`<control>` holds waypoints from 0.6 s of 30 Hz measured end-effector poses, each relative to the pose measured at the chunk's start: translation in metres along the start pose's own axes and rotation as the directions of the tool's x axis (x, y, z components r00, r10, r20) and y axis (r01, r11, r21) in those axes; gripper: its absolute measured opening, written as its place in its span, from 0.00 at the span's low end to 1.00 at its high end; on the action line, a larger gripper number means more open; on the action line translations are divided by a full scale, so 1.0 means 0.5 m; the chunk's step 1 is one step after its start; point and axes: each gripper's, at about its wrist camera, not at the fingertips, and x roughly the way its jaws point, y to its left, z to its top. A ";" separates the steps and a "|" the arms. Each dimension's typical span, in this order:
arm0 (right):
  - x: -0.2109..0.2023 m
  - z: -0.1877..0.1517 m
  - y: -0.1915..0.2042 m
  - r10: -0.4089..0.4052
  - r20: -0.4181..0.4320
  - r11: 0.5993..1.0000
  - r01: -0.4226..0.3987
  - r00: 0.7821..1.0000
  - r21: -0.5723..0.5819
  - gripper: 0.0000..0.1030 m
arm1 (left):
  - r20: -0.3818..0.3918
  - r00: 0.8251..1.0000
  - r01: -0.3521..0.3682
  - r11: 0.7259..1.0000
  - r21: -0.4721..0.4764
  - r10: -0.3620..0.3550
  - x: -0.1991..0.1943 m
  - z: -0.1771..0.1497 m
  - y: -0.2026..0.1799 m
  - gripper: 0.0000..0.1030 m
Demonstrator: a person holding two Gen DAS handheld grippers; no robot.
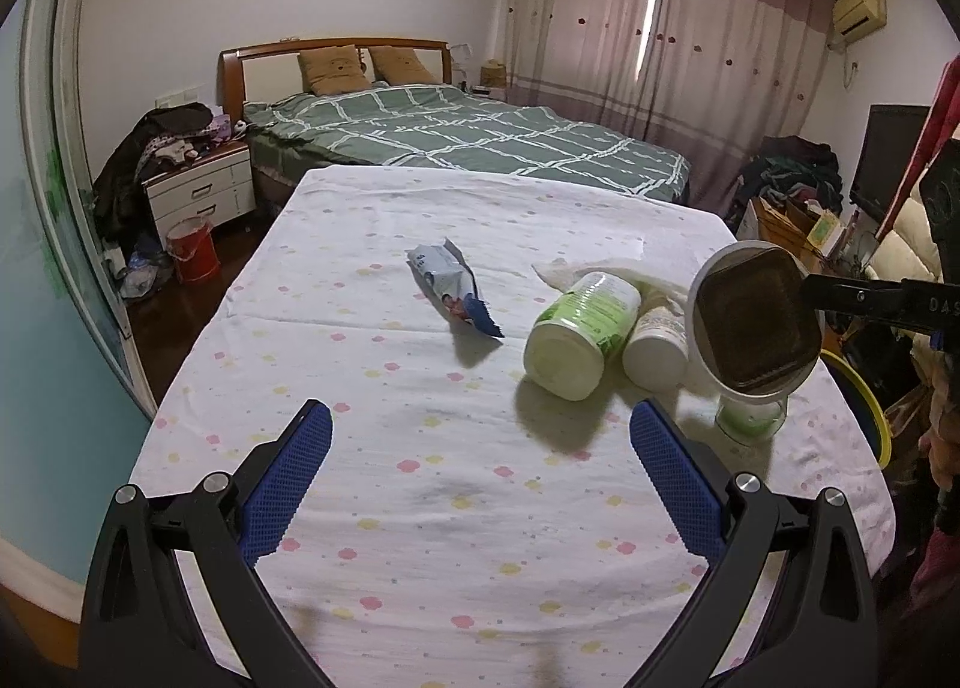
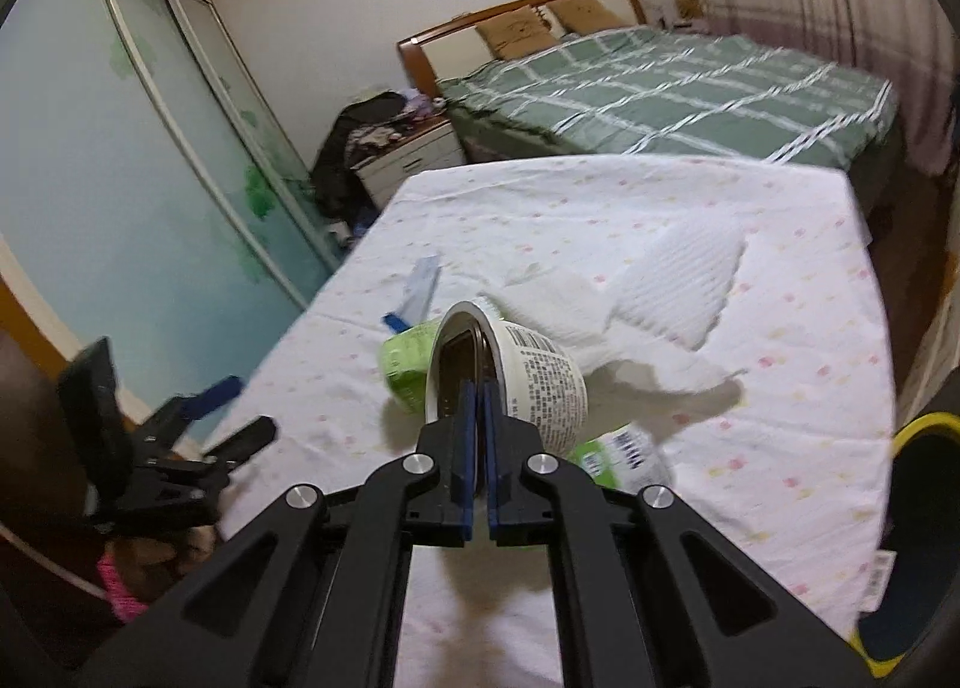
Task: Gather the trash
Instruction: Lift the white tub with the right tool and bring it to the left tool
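Observation:
My right gripper [image 2: 477, 388] is shut on the rim of a white paper cup [image 2: 528, 370] and holds it tilted above the table; the cup [image 1: 753, 322] also shows at the right of the left wrist view. My left gripper [image 1: 480, 430] is open and empty above the flowered tablecloth [image 1: 420, 508]. On the table lie a blue-and-white snack wrapper [image 1: 453, 289], a green-labelled white bottle [image 1: 579, 337], a smaller white bottle [image 1: 657, 346] and crumpled white tissue [image 2: 672, 280]. A small green cup [image 1: 750, 418] stands under the held cup.
A bin with a yellow rim [image 2: 918, 532] stands by the table's right edge. A bed [image 1: 468, 136] lies beyond the table, a nightstand [image 1: 201, 193] with clothes and a red bucket [image 1: 193, 253] to the left. Clutter is piled at the right [image 1: 792, 178].

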 end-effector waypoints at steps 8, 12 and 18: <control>0.043 -0.017 0.007 0.132 -0.083 0.990 -0.128 0.988 0.056 0.02 | -0.008 0.999 0.037 0.999 0.040 -0.037 0.012 -0.004 -0.032 0.95; 0.060 -0.021 0.000 0.187 -0.094 0.978 -0.176 0.978 0.113 0.02 | -0.004 0.995 0.097 0.987 0.131 -0.097 0.011 -0.016 -0.073 0.95; 0.042 -0.002 -0.026 0.353 -0.027 0.909 -0.336 0.935 0.247 0.02 | 0.000 0.980 0.194 0.951 0.241 -0.200 0.002 -0.028 -0.126 0.95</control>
